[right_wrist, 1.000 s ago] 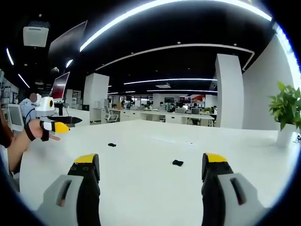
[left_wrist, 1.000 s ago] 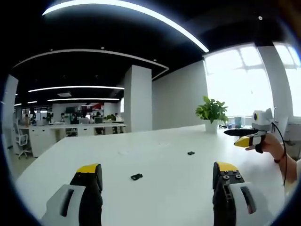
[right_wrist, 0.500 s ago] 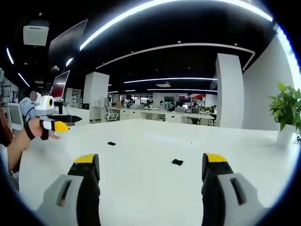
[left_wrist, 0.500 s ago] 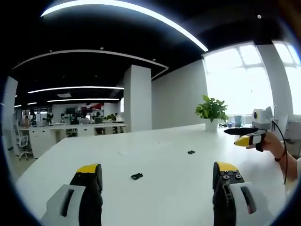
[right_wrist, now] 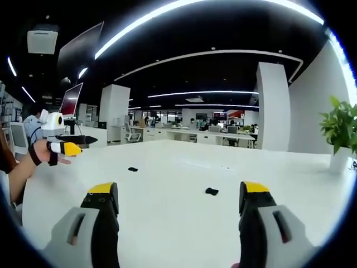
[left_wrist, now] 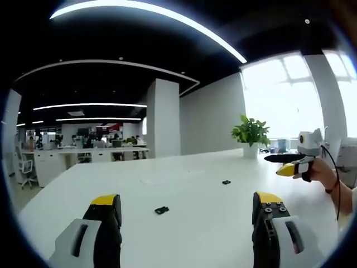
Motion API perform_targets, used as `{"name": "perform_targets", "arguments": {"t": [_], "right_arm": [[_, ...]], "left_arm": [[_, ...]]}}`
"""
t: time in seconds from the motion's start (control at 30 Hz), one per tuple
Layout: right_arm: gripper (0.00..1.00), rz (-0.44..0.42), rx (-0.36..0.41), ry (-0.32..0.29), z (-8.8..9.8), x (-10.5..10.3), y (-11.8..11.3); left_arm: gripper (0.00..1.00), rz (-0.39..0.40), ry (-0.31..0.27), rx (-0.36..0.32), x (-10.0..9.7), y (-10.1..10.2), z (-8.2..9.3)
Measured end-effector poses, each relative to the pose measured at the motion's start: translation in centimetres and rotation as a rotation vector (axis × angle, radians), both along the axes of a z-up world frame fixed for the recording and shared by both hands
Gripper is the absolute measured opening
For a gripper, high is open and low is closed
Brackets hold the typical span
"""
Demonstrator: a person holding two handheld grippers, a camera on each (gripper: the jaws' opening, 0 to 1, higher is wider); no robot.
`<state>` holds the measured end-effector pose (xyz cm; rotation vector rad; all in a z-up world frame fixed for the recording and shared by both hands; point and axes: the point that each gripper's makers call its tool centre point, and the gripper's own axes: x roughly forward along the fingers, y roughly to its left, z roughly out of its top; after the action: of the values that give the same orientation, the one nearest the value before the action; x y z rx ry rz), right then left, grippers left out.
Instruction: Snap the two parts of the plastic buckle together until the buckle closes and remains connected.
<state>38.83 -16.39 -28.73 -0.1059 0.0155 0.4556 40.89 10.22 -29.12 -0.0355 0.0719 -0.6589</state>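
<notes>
Buckle part A: a small black piece (left_wrist: 162, 210) lies flat on the white table (left_wrist: 201, 223), ahead of the left claw (left_wrist: 187, 202) and between its two jaws as seen in the left gripper view. The same piece appears in the right gripper view (right_wrist: 133, 169), well to the left of and beyond that claw's jaws.

Buckle part B: a second small black piece (right_wrist: 211, 191) lies on the table ahead of the right claw (right_wrist: 178, 191), just inside its right-hand jaw in the right gripper view. In the left gripper view it sits farther off (left_wrist: 226, 182), beyond the jaw tips.

Relation of parts: well apart; not touching, not mated.

Orientation: each piece reads as slightly wider than deep, long axis running roughly crosswise to the claw facing it. Which end carries prongs and which the socket is too small to tell.

Left claw: released, jaws spread wide, nothing between them, held above the table.

Right claw: released, jaws spread wide, nothing between them, held above the table.

Progress: judged as not begun. Neither piece is gripped, lifted or aligned.

Remaining: grasp each piece, turn the mating ends to face one another, press until the latch catches, confirm it holds.

Surroundings: a potted plant (left_wrist: 251, 134) stands at the far table edge; an open office with desks lies beyond.
</notes>
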Motion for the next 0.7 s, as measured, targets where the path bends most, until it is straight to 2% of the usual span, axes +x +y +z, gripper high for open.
{"name": "perform_targets", "arguments": {"t": [0.47,0.7], "right_arm": [[0.91,0.007,-0.019,-0.011,0.92,0.39,0.21],[0.91,0.006,-0.022,0.005,0.72,0.54,0.05]], "left_arm": [[1.0,-0.011,0.013,0.01,0.02,-0.4,-0.31],[1.0,-0.013,0.011,0.006,0.22,-0.51,-0.22]]}}
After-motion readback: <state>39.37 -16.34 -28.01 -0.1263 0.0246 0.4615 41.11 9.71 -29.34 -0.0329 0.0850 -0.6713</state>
